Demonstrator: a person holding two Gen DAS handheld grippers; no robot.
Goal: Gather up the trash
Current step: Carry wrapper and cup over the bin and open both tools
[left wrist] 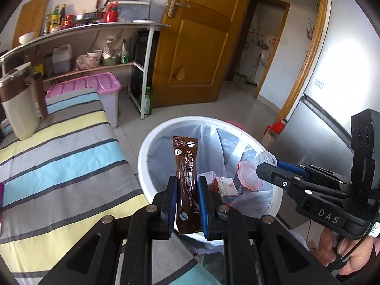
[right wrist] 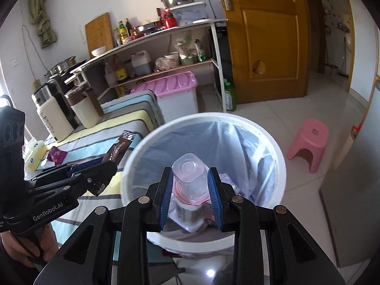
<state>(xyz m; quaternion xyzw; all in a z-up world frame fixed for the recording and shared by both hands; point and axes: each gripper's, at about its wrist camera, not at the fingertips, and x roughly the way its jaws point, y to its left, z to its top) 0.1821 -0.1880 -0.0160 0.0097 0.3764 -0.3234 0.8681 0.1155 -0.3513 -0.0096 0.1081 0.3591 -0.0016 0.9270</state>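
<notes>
**Both hands loaded over the bin: drop risks**

Left wrist view: left gripper [left wrist: 187, 197] has its fingers clamped on a brown coffee sachet [left wrist: 185, 178], upright, lower half pinched between the blue pads. Sachet sits over the near rim of the bin [left wrist: 152, 142], just on the tabletop [left wrist: 59, 161] side of the opening. Risk: on release here it could catch the rim or slide down outside, since it is not clearly past the edge. The tall thin packet may also stick to a pad and fall late. Right gripper [left wrist: 266, 166] reaches in from the far side of the bin with a clear plastic piece; both tools over one opening could knock each other.

Right wrist view: right gripper [right wrist: 191, 190] has its fingers closed on a clear cup [right wrist: 190, 178], base pointing away, well over the middle of the bin. Drop looks safe; the thin wall may buckle or spring sideways. Left gripper sits beside the bin rim, over the tabletop edge, confirming the sachet risk.
</notes>
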